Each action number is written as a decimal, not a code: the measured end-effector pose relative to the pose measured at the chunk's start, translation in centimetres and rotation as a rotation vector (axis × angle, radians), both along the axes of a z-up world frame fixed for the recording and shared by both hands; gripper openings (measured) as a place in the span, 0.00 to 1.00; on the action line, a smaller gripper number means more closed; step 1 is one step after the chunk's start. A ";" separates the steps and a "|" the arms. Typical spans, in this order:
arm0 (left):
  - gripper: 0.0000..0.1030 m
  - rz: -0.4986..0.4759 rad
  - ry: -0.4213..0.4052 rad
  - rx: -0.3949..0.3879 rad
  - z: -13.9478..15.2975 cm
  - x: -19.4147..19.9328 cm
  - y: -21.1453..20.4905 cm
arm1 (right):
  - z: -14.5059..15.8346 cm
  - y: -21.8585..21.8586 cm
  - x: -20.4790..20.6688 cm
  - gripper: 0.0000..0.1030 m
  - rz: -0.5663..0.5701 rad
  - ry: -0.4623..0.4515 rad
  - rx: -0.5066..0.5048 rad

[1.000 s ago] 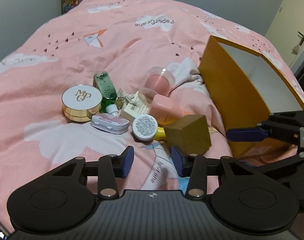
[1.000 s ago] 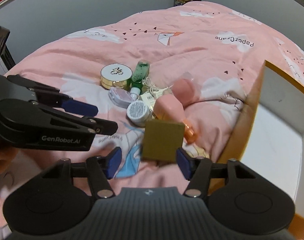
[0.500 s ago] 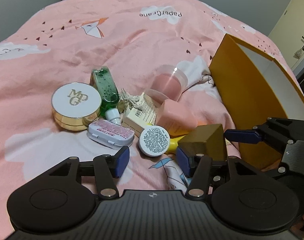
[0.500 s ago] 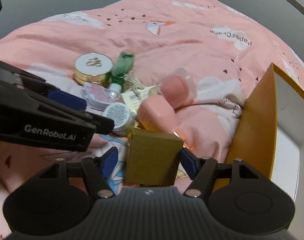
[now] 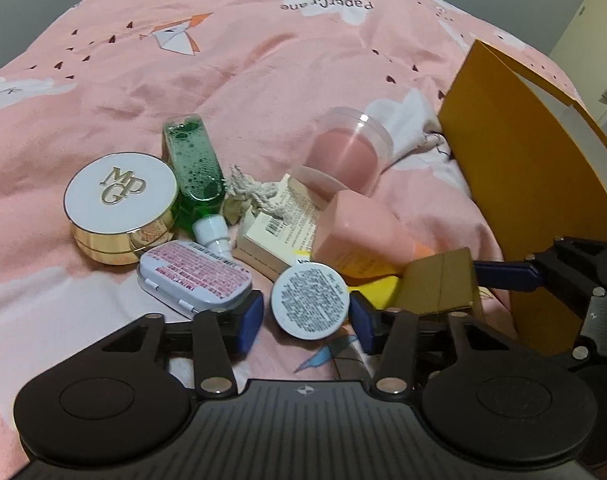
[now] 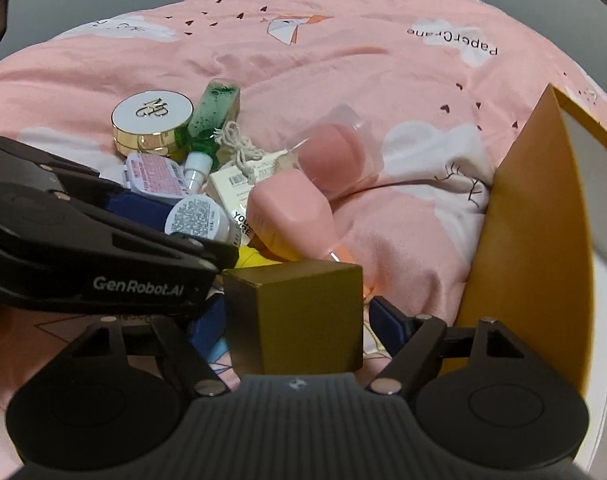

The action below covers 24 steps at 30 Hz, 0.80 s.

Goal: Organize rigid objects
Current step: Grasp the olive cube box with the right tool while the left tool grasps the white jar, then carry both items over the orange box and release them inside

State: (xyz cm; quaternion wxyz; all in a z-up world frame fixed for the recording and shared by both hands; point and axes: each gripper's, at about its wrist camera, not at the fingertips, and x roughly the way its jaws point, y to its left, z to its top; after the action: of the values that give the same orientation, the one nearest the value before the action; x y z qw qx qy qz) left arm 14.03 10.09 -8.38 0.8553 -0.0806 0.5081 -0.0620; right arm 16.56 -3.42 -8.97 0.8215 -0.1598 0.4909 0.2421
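Pink crane-print bedcover (image 5: 263, 64), green bottle (image 5: 193, 168), olive-gold box (image 6: 295, 312).

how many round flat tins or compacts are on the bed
2: the gold compact at the pile's left edge, and the small white labelled tin at its near side, between the left gripper's fingers. More may be hidden underneath.

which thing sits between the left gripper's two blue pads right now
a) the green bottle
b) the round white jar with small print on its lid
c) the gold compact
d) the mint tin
b: in the left wrist view the round white jar lies in the gap of the left gripper, whose jaws are closing; the mint tin lies outside the left pad.
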 end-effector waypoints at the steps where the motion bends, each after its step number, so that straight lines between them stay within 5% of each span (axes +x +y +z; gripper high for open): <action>1: 0.46 0.002 -0.001 -0.004 0.0 0.0 0.1 | 0.0 0.0 0.0 0.75 -0.001 0.000 0.002; 13: 0.45 0.066 -0.050 -0.035 2.1 -2.5 1.1 | 2.2 -0.8 -1.1 0.69 0.007 -0.042 0.086; 24: 0.45 0.100 -0.170 -0.063 6.8 -4.6 0.0 | 7.6 -2.7 -3.6 0.69 0.028 -0.236 0.095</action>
State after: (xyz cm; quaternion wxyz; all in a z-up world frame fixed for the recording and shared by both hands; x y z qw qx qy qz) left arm 9.41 10.10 -1.58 0.8944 -0.1270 0.4268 -0.0419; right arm 12.98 -6.08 -1.40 0.8767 -0.1548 0.3765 0.2562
